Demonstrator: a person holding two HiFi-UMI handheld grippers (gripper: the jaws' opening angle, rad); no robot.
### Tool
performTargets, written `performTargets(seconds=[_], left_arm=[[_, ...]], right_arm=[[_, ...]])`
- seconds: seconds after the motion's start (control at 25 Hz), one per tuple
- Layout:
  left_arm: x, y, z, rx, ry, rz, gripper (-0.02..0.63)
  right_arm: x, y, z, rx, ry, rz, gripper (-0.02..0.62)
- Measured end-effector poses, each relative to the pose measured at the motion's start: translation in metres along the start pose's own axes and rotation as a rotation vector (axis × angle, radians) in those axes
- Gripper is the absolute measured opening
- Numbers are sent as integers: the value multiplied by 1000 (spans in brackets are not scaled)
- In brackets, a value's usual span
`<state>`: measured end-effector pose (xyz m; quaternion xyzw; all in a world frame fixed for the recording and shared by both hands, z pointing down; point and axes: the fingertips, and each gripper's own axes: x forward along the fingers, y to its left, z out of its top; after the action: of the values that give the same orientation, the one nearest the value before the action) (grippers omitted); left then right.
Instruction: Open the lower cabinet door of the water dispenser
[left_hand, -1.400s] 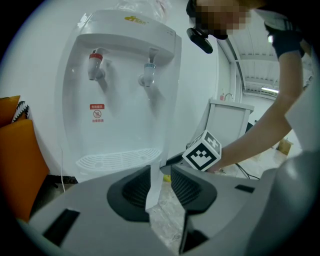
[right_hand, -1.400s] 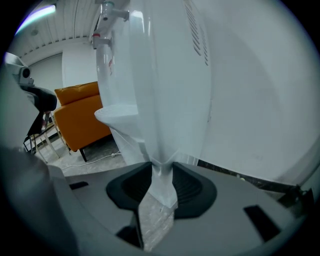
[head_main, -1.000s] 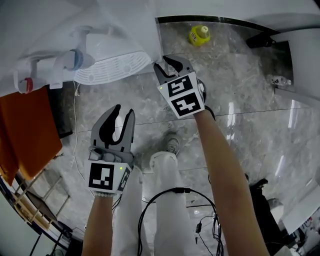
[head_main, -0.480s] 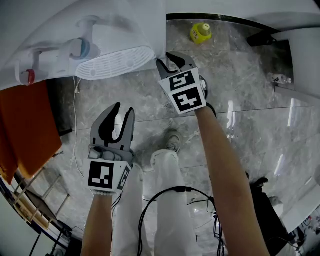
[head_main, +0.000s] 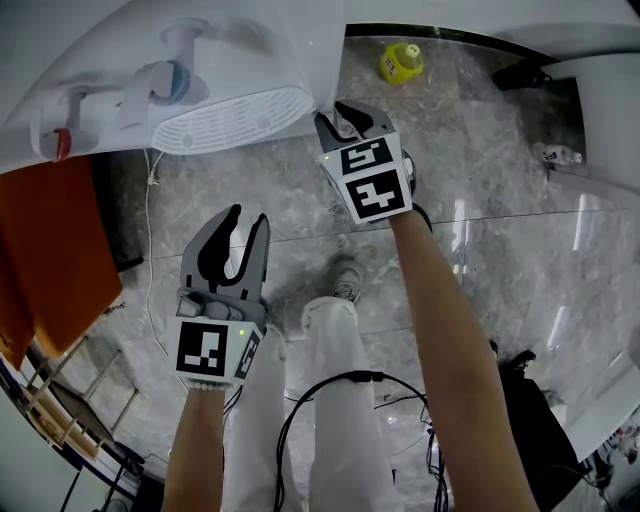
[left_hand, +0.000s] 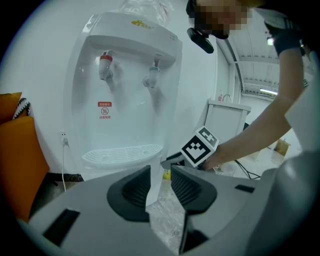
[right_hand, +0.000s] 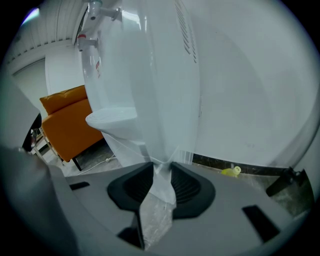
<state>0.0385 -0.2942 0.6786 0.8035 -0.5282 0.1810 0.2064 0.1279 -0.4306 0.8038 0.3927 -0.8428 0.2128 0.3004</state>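
Note:
The white water dispenser (head_main: 250, 60) stands at the top left, with a red tap, a blue tap and a slotted drip tray (head_main: 232, 120). My right gripper (head_main: 345, 118) is at the dispenser's front right corner, just below the tray. In the right gripper view its jaws are closing, with the thin white edge of the lower cabinet door (right_hand: 162, 150) between the pads and touching both. My left gripper (head_main: 240, 228) hangs back over the floor, open and holding nothing. The left gripper view faces the dispenser (left_hand: 125, 100) head-on.
An orange chair (head_main: 50, 250) stands left of the dispenser, with a power cord running down beside it. A yellow bottle (head_main: 398, 66) lies on the marble floor by the wall. A white unit (head_main: 610, 110) is at the right. Black cables (head_main: 350, 400) lie near the person's legs.
The right gripper has edged slightly in against the dispenser's corner and its jaws have narrowed on the door edge. The left gripper has stayed where it was.

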Motion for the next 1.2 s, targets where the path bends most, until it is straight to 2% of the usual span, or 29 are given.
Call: performTargets(seconds=[0.68,1.2], left_arm=[[-8,7,-5,-14,-9,-7,124],[-17,10,-11,-18,1,-11,124]], right_arm=[[-4,0,-1,15,8,-43,104],[-32,32,-36,-1,39,-7,86]])
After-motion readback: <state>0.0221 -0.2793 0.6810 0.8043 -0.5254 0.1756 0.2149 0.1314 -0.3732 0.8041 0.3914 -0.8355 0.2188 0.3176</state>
